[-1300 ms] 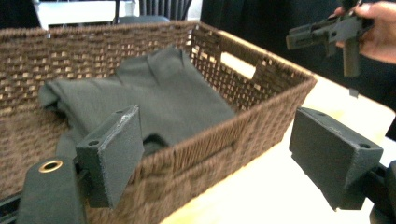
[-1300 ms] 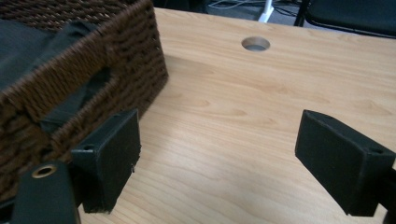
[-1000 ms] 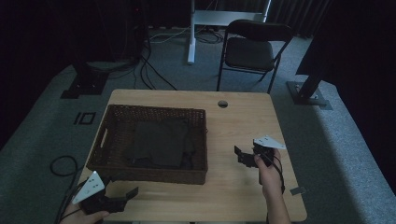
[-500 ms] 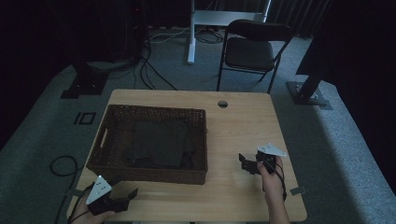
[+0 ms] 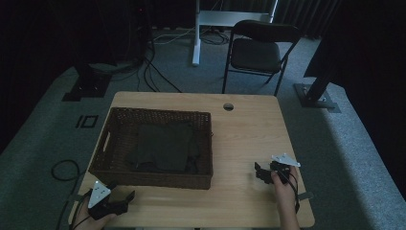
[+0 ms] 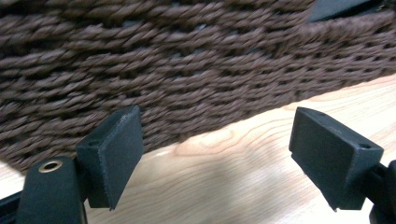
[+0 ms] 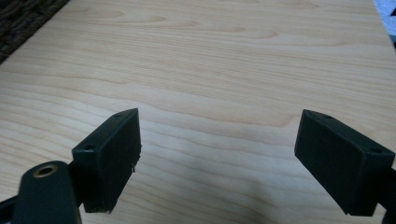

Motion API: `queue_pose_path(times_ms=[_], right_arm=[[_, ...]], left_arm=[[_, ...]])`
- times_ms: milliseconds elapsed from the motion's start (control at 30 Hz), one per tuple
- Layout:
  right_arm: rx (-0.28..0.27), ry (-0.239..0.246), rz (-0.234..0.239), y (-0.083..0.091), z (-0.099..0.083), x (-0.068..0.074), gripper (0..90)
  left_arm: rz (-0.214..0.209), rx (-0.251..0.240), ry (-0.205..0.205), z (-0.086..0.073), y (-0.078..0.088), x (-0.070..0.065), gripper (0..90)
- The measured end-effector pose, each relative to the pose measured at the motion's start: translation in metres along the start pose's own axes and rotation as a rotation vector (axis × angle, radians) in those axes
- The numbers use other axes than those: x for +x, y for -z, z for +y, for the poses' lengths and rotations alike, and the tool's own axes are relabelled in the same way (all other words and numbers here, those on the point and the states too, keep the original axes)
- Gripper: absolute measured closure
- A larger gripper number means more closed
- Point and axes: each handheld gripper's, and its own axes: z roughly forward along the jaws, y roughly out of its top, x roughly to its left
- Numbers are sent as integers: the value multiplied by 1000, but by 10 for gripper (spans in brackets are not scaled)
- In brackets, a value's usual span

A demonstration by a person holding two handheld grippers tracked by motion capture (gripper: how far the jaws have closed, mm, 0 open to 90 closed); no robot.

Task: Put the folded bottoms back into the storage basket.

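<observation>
So both grippers sat low at the near edge of the table [image 5: 249, 124], jaws spread wide with nothing between them. The left gripper [image 5: 125, 197] was just in front of the basket [image 5: 158, 181], its near wall right ahead of the jaws. The right gripper [image 5: 259, 171] was over bare wood, well off to the right. The dark cloth [image 5: 163, 146] lay crumpled inside the basket, toward its right half. My guess: going for the cloth meant lifting clear over the rim first, then dropping straight down onto a raised fold rather than scraping the weave.
</observation>
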Motion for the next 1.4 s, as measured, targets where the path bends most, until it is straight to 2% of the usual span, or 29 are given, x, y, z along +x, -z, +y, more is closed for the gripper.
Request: queue_pose_path(times_ms=[133,267,367,433,533,667,900,1167,1400], right_arm=[[4,-14,-34,1,-4,-7,138],[15,-21,-57,2,-8,-12,137],[26,-27,-67,2,-12,-17,137],[30,-31,-61,2,-15,-19,132],[42,-39,-73,1,-18,-23,130],[55,-46,-78,1,-19,-26,131],[69,-57,-76,-1,-21,-28,134],[100,-48,-78,-4,-22,-27,131],[103,-62,-76,-5,-22,-27,128]], left_arm=[[14,5,28,-5,-1,1,185],[48,25,44,-8,-1,4,185],[74,4,64,-9,3,8,185],[105,-5,92,-9,6,12,185],[149,10,86,-11,6,14,185],[162,27,99,-13,3,14,185],[194,76,78,-17,-4,12,185],[243,70,102,-18,-8,12,176],[249,71,109,-18,-8,11,175]])
